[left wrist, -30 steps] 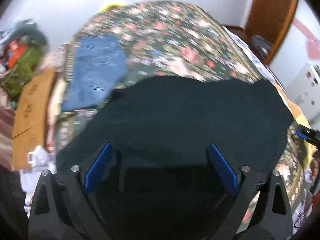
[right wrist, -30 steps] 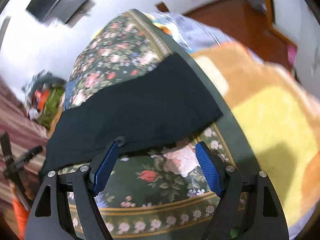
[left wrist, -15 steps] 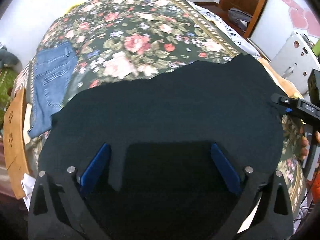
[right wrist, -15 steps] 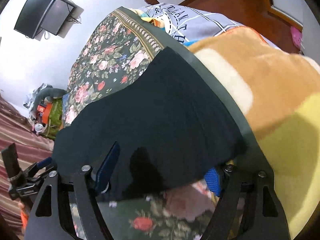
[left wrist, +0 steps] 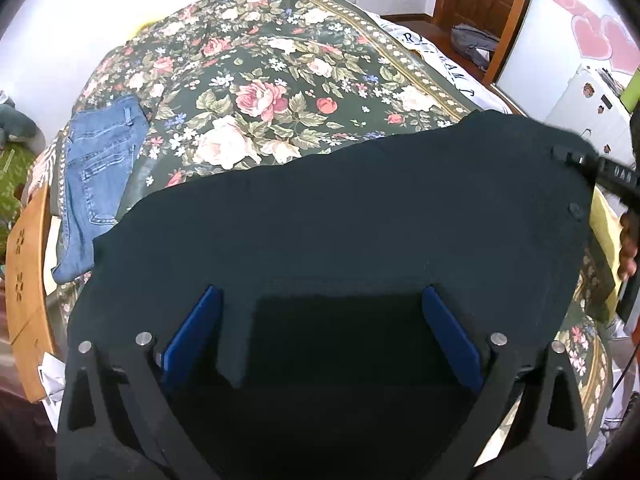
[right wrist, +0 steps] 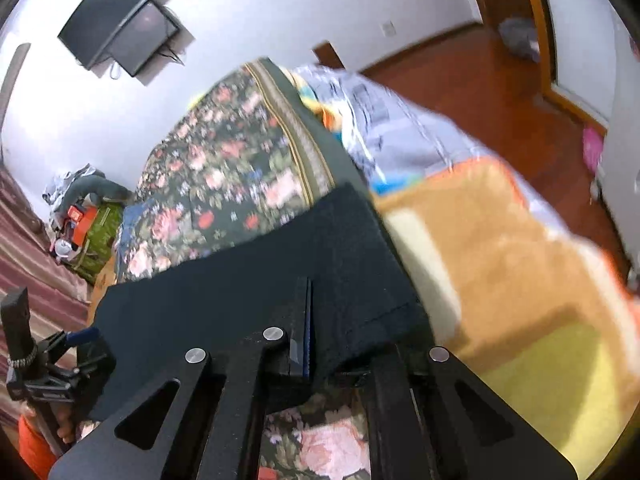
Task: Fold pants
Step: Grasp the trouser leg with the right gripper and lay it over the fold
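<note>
Black pants are seen spread across the near end of the floral bedspread in the left wrist view, with the left tool held wide open above them and folded blue jeans lying well apart. In the right wrist view, the right tool is clamped on the edge of the pants, beside an orange blanket.

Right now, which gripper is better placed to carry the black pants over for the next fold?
Right. The right gripper is shut on the black pants at their edge, while the left gripper is open above the cloth, gripping nothing.
</note>
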Tool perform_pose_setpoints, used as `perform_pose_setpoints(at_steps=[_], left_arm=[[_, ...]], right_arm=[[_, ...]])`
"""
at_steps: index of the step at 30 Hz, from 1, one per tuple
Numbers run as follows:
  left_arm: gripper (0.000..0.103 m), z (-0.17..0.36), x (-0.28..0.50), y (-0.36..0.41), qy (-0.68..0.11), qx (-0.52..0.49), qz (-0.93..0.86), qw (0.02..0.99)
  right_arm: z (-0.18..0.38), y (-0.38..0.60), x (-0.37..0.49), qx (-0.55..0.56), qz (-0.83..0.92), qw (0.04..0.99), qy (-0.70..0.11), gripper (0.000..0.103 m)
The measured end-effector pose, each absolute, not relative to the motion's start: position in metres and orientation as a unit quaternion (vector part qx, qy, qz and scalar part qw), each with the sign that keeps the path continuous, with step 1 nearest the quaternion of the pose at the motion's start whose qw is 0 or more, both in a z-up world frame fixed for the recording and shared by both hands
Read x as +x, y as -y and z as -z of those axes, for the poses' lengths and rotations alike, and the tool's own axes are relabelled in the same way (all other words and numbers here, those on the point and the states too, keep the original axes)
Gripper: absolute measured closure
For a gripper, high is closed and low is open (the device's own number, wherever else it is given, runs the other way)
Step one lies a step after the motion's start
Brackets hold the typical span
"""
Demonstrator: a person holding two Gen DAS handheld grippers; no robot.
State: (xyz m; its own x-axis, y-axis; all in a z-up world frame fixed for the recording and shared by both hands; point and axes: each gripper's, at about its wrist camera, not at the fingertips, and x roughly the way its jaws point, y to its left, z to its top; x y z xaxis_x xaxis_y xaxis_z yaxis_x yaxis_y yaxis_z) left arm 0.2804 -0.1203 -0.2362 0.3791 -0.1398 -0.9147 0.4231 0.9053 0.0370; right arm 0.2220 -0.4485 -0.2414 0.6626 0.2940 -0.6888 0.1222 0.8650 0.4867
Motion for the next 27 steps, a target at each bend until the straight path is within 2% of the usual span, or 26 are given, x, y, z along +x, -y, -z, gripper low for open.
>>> perform_pose_setpoints(at_steps=[4, 9, 18, 22, 27], left_arm=[[0.002, 0.231, 0.280, 0.113, -0.533, 0.123, 0.157, 0.822], [0.002, 0.204, 0.275, 0.086, -0.511, 0.062, 0.142, 0.845], [0.002, 0.125, 0.243, 0.029, -0.408, 0.019, 0.102, 0.907], [0.001, 0.102, 0.222, 0.006, -0.375, 0.009, 0.093, 0.922], [0.001, 0.092, 0.200, -0.020, -0.350, 0.012, 0.070, 0.934]], right_arm=[[0.222, 0.441, 0.231, 0.224, -0.041, 0.890, -0.395, 0.099], [0.180, 0.423, 0.235, 0.202, -0.066, 0.907, -0.364, 0.099], [0.084, 0.359, 0.241, 0.178, -0.168, 0.926, -0.286, 0.099], [0.063, 0.312, 0.246, 0.159, -0.213, 0.925, -0.270, 0.099], [0.066, 0.242, 0.258, 0.127, -0.267, 0.910, -0.290, 0.099]])
